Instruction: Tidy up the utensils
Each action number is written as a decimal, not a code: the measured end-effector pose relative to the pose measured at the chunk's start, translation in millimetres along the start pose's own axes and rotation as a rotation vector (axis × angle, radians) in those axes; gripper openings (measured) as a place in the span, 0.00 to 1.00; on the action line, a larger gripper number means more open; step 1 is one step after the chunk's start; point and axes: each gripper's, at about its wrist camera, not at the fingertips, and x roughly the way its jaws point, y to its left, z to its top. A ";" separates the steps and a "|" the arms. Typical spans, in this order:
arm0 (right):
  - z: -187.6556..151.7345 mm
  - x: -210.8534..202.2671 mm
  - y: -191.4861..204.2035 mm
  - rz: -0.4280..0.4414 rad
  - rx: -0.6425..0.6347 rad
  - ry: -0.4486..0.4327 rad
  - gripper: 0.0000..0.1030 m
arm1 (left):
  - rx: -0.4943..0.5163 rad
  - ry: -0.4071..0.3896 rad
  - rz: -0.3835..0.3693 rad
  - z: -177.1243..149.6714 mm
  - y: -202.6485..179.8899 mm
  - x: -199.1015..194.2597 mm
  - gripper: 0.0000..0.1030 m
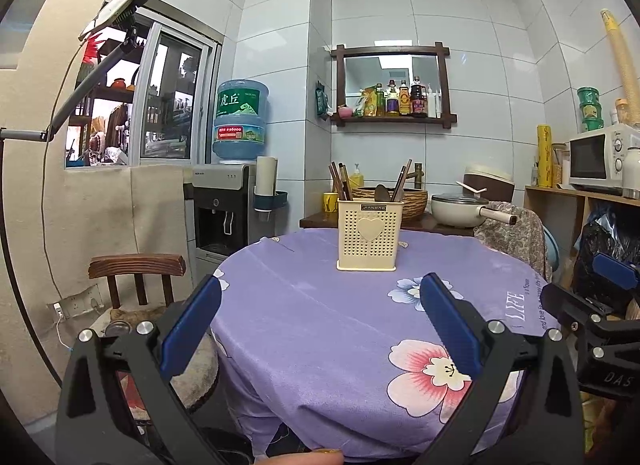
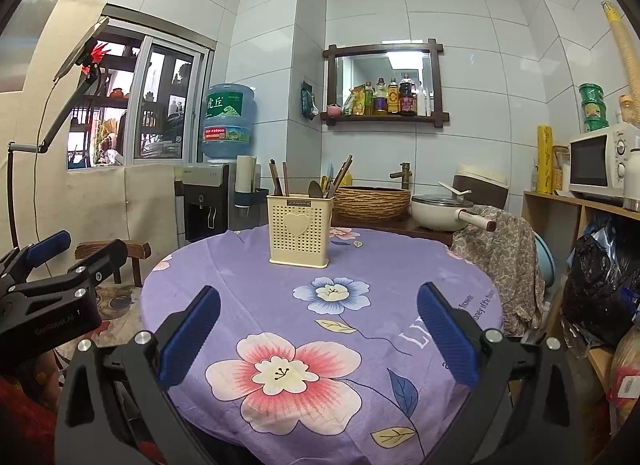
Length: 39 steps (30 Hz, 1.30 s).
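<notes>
Looks like the sorting is about done or not started: every utensil I can see sits in the cream holder (image 1: 367, 236), chopsticks (image 1: 339, 182) on its left side, a spoon (image 1: 381, 193) and more sticks on the right. Both tools, left tool (image 1: 320, 327) and right tool (image 2: 319, 331), are spread wide and carry nothing. I'd go in slowly from above, one handle at a time. The holder stands mid-frame, above the tools, well apart on the purple surface (image 1: 320, 305).

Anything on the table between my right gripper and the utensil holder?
Nothing visible. Only bare purple tablecloth lies between the open right gripper and the cream utensil holder, which stands upright with chopsticks and a spoon inside.
</notes>
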 end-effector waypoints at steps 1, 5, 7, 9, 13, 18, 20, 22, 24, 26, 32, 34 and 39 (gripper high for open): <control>0.1 0.1 0.2 -0.002 -0.002 0.000 0.94 | 0.001 -0.002 -0.001 0.1 0.1 0.0 0.95; -0.4 -0.1 0.5 -0.005 -0.005 0.000 0.94 | 0.000 0.002 -0.007 -0.6 -0.3 0.3 0.95; -0.4 0.0 0.4 -0.004 -0.005 0.000 0.94 | 0.000 0.002 -0.006 -0.7 -0.2 0.4 0.95; -0.4 -0.1 0.6 -0.005 -0.005 0.000 0.94 | 0.000 0.002 -0.008 -0.7 -0.2 0.3 0.95; -1.2 0.1 1.3 -0.008 -0.006 0.000 0.94 | 0.002 0.004 -0.013 -0.9 0.4 0.7 0.95; -2.7 -0.1 1.7 -0.010 -0.004 0.000 0.94 | 0.002 0.002 -0.014 -1.4 0.7 -0.3 0.95; -2.6 -0.2 1.8 -0.009 -0.005 0.000 0.94 | 0.002 0.003 -0.014 -1.4 0.9 -0.2 0.95; -2.9 -0.2 1.9 -0.010 -0.004 0.001 0.94 | 0.001 0.007 -0.017 -1.3 1.0 0.2 0.95; -2.7 0.0 1.8 -0.010 -0.003 0.001 0.94 | -0.002 0.013 -0.019 -1.2 1.5 0.7 0.95; -3.6 -0.2 2.1 -0.007 -0.001 0.004 0.94 | -0.004 0.018 -0.019 -1.1 2.4 1.4 0.95; -5.4 -0.4 2.4 -0.006 0.000 0.010 0.94 | -0.004 0.042 -0.034 -1.7 2.2 5.8 0.95; -4.8 -0.3 2.3 -0.006 0.000 0.009 0.94 | -0.004 0.050 -0.036 -2.6 1.3 6.9 0.95; -6.0 0.7 1.5 -0.008 0.001 0.014 0.94 | -0.003 0.062 -0.039 -4.4 0.9 8.8 0.95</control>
